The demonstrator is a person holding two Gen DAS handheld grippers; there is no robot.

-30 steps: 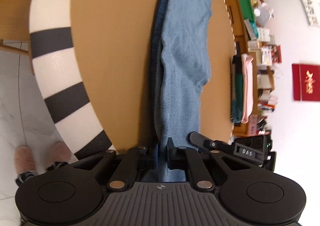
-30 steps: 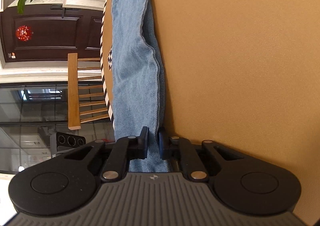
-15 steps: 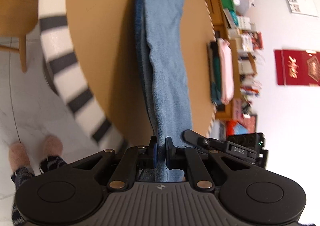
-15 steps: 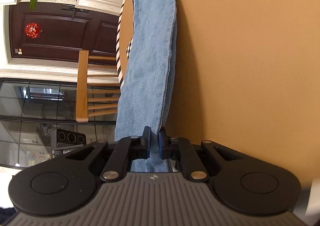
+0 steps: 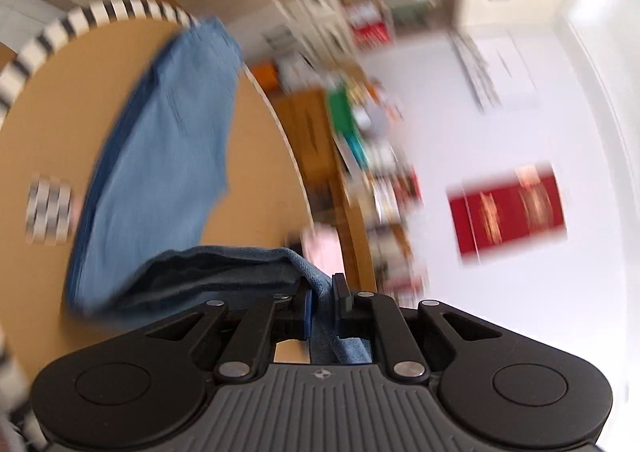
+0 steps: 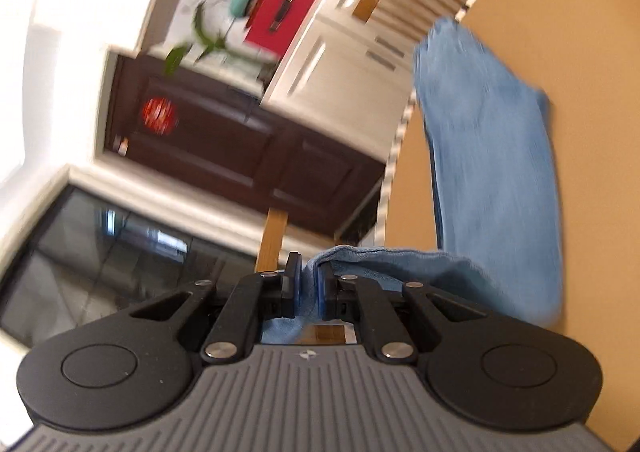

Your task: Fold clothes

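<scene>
Light blue jeans (image 5: 160,156) lie stretched across the round tan table (image 5: 48,104). My left gripper (image 5: 322,298) is shut on one end of the jeans, lifted above the table and bent back over the rest. My right gripper (image 6: 307,286) is shut on the same end of the jeans (image 6: 496,172), also raised, with the cloth folding back under it. Both views are motion-blurred.
The table (image 6: 600,32) has a black-and-white striped rim (image 5: 120,8). A checkered tag (image 5: 48,208) lies on it left of the jeans. Cluttered shelves (image 5: 360,124) stand beyond the table. A wooden chair (image 6: 272,236) and dark door (image 6: 240,148) are on the other side.
Both grippers have lifted the held end of the jeans off the table and swung it up and forward over the rest. The views tilted sharply and blurred.
</scene>
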